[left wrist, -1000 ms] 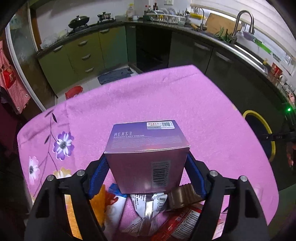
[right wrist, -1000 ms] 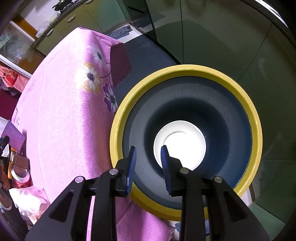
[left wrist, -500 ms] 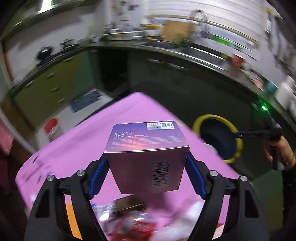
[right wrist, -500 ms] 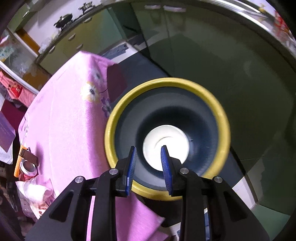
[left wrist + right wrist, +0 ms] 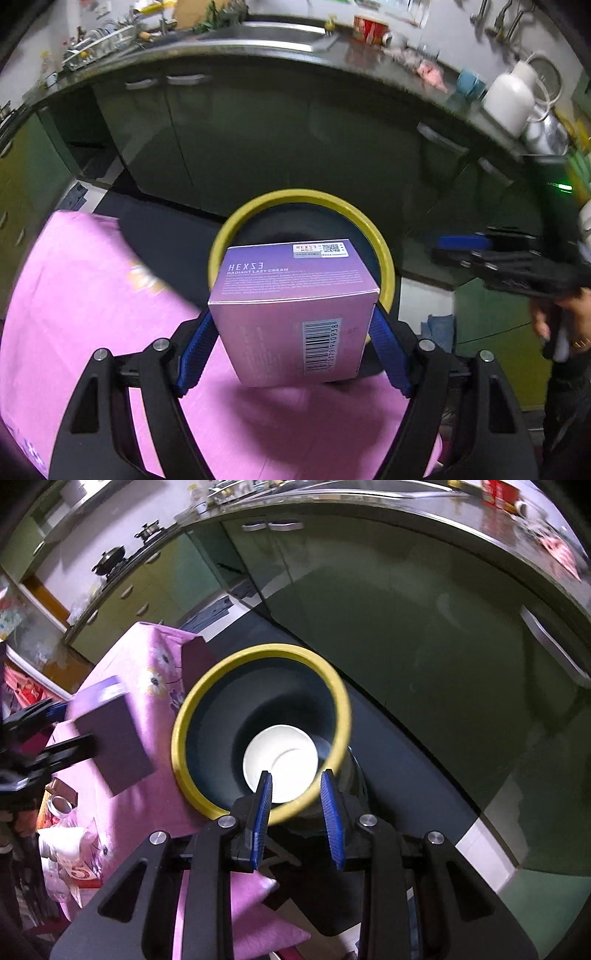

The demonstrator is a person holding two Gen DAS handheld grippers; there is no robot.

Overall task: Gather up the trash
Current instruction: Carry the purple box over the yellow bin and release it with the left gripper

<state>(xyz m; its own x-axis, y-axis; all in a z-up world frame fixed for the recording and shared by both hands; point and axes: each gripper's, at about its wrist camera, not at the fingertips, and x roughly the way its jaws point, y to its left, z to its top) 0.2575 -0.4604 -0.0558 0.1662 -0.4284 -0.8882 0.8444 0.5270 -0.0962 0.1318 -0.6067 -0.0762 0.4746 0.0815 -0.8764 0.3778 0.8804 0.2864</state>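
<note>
Both pads of the left gripper (image 5: 291,343) clamp the purple box (image 5: 295,310).

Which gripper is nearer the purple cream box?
Left. The left gripper clamps the purple cream box between its pads; the right gripper hangs empty over the yellow-rimmed bin.

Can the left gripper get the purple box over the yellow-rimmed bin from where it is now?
Probably yes. The left gripper grips the purple box at the tablecloth edge, the bin lies open just beyond, and nothing sits between. The right gripper hangs empty at the bin's near rim, perhaps crowding the drop.
</note>
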